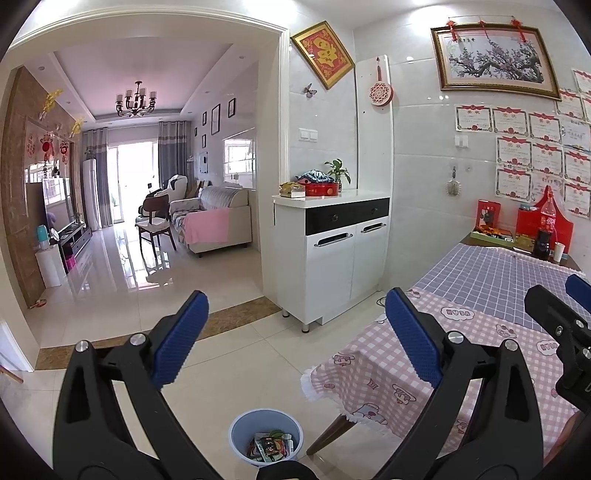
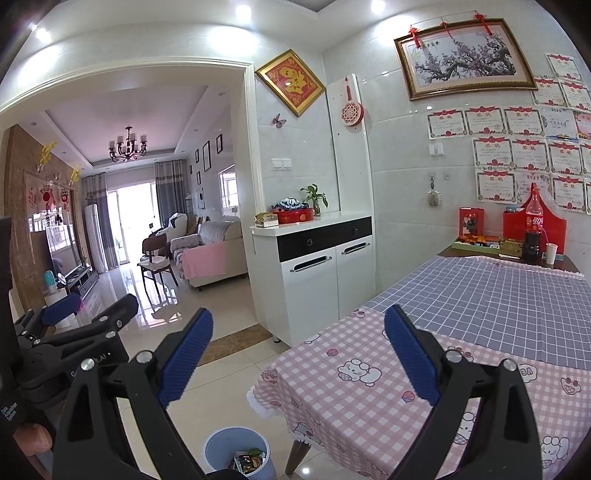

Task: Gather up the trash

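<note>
Walls: glossy white tiles [image 2: 399, 155]; a framed blossom picture [image 2: 463, 55], a red-and-gold diamond frame [image 2: 290, 82] and rows of certificates [image 2: 517, 147] hang on them.
Floor: pale shiny tiles [image 1: 236, 354] with a brown marbled strip [image 1: 236, 314] at the doorway.
Furniture: a white cabinet [image 1: 332, 251] with a black drawer stands by the wall; the table [image 2: 369, 387] wears pink and blue checked cloths.
Living room: sofa [image 1: 218, 218], wooden chair [image 1: 155, 221], TV unit [image 1: 74, 236], chandelier [image 1: 136, 99].
Light: daylight through a curtained glass door [image 1: 129, 177]; ceiling spotlights [image 2: 243, 13].
</note>
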`<state>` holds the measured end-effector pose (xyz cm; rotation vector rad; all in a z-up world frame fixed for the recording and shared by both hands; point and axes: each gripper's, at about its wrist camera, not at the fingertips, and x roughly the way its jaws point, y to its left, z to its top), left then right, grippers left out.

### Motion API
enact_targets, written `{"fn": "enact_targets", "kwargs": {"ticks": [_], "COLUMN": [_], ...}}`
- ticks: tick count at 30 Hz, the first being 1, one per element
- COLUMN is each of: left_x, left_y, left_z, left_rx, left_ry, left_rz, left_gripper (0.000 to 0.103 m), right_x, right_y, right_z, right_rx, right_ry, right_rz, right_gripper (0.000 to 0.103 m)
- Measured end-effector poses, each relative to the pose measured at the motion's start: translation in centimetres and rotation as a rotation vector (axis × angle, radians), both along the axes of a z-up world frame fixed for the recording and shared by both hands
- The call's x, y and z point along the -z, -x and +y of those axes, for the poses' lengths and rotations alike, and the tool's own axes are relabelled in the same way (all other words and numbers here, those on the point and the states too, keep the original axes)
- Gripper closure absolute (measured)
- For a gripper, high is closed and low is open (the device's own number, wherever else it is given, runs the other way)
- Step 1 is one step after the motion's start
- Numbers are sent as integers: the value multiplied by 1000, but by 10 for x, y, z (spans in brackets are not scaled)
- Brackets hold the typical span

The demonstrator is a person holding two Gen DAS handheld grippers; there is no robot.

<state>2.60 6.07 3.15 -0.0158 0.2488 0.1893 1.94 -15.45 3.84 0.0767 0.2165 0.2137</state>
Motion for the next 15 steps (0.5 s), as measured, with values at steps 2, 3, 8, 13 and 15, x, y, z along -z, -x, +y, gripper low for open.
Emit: {"fn": "enact_targets", "kwargs": {"ticks": [2,3,8,13,15], "left_x": [0,0,-1,0,0], "left_y": [0,-1,-2,-4,-4], "left_z": [1,1,1,3,2], "left_rx": [-1,-3,-8,-11,-12], "left_ry": [0,-1,-2,1,0], "left_rz": [-1,0,-3,-1,0], "left_gripper": [9,9,9,9,9], "right_x": [0,0,0,-1,-2], "right_y": [0,0,0,1,1], "right_z": [0,0,0,2,2], "right_rx": [2,1,-3,-8,-7], "right_ry": [-2,-2,-6,-3,-3], "right_rz": [-2,-4,-4,-7,-9], "right_gripper": [11,11,11,11,11]}}
